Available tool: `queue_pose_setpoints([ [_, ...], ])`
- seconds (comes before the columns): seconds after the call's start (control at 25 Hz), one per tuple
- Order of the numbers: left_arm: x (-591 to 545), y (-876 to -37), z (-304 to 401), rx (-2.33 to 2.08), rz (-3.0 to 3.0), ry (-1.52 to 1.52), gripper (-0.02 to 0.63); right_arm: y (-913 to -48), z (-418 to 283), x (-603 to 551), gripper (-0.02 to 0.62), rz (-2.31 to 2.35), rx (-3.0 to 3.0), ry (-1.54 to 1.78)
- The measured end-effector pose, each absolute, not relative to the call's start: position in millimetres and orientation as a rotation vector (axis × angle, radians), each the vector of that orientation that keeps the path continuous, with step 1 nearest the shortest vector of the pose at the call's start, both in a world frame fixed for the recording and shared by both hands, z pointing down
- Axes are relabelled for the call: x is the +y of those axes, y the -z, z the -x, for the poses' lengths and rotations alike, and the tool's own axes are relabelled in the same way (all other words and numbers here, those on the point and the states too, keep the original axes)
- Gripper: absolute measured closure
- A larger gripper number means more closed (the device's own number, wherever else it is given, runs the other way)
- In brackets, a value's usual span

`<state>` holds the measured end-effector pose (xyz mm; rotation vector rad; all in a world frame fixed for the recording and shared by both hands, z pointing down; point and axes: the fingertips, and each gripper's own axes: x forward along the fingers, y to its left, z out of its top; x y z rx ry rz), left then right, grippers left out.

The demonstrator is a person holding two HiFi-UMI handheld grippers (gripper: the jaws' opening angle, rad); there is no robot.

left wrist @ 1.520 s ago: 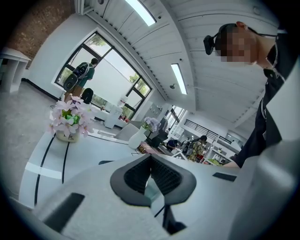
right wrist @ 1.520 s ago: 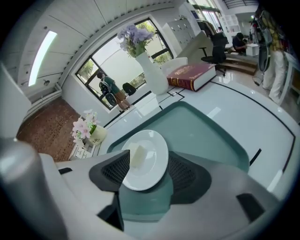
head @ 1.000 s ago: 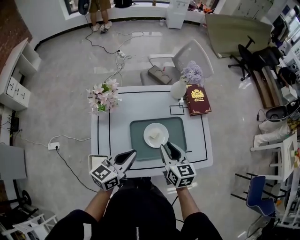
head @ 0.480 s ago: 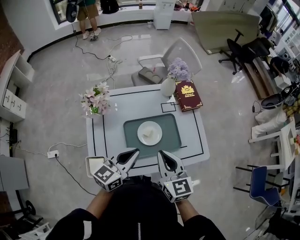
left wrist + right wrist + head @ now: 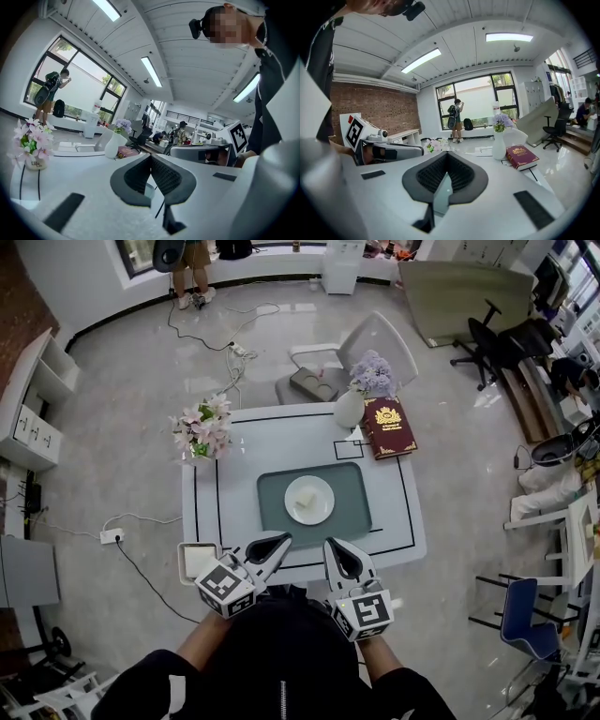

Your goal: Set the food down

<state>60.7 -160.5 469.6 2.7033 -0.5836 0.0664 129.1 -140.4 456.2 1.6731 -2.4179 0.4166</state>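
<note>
A small pale piece of food (image 5: 303,506) lies on a white plate (image 5: 320,490), which rests on a grey-green mat (image 5: 353,517) in the middle of the white table (image 5: 234,474). Both grippers hover over the table's near edge, short of the mat and apart from the plate. My left gripper (image 5: 278,542) is shut with nothing in it; its pads meet in the left gripper view (image 5: 151,157). My right gripper (image 5: 336,550) is also shut and empty, with its pads pressed together in the right gripper view (image 5: 446,155).
A white vase of purple flowers (image 5: 354,407) and a red book (image 5: 390,427) stand at the table's far right, and pink flowers (image 5: 204,434) at the far left. A white chair (image 5: 375,343) is behind the table. A small white box (image 5: 197,561) sits by the near left corner.
The right gripper's jaws have closed. Both grippers have drawn back a little from the mat toward the table's near edge. The head view has shifted slightly.
</note>
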Motion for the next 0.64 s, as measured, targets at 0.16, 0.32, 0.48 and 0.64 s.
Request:
queue_pose_setpoints([
  [0.16, -159.0, -470.5, -60.9, -0.583, -2.705, -0.070, 0.600, -458.7, -124.8, -138.2, 0.588, -1.644, -2.425, -0.425],
  [0.32, -157.7, -473.8, -59.0, -0.591, -2.692, -0.075, 0.600, -460.9, -121.3, -138.3, 0.588, -1.622, -2.432, -0.433],
  [0.48, -158.1, -475.3, -58.0, -0.592, -2.686, -0.072, 0.600, -463.8, -119.0, -137.8, 0.588, -1.617, -2.431, -0.448],
  [0.64, -159.9, -477.7, -58.0, -0.593, -2.682, -0.071, 0.600, -467.3, -118.0, -138.3, 0.588, -1.615, -2.429, -0.454],
])
